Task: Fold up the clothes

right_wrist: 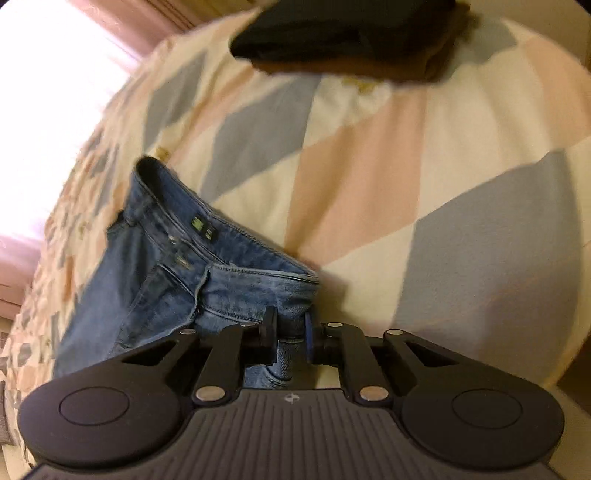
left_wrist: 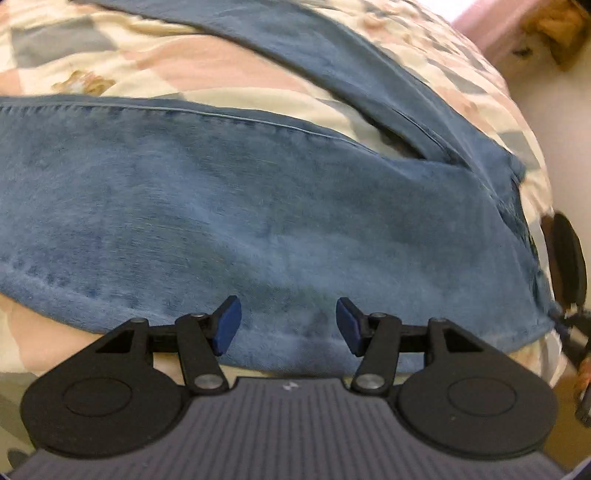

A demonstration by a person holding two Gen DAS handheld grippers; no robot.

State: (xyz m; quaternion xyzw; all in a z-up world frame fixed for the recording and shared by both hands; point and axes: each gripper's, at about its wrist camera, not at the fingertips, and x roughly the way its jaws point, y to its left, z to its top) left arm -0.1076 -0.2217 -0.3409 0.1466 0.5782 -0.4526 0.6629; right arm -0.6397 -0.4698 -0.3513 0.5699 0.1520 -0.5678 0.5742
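A pair of blue jeans (left_wrist: pixel 258 206) lies spread on a bed covered by a quilt (right_wrist: pixel 369 155) patterned in cream, pink and grey-blue diamonds.

In the left wrist view, the left gripper (left_wrist: pixel 288 325) hovers at the near edge of one denim leg. Its two blue-tipped fingers (left_wrist: pixel 227 325) stand wide apart with nothing between them, and the faded fabric stretches across the whole middle of the view just beyond the tips. The second leg angles away toward the far right, with a wedge of quilt showing between the two legs. At the right edge of this view, part of the other black gripper is visible beside the denim.

In the right wrist view, the right gripper (right_wrist: pixel 290 336) is closed narrowly on the waistband (right_wrist: pixel 258 280) of the jeans, pinching a fold of denim between its pads at the near right corner of the waist. The waistband stands open, and a small green label (right_wrist: pixel 195 224) shows on its inside. The rest of the jeans runs off to the left and near side of the gripper.

Far across the bed, at the top of the right wrist view, sits a dark folded garment (right_wrist: pixel 332 33) on top of a brown one (right_wrist: pixel 424 66). No containers appear in either view. Bright window light washes out the far left.
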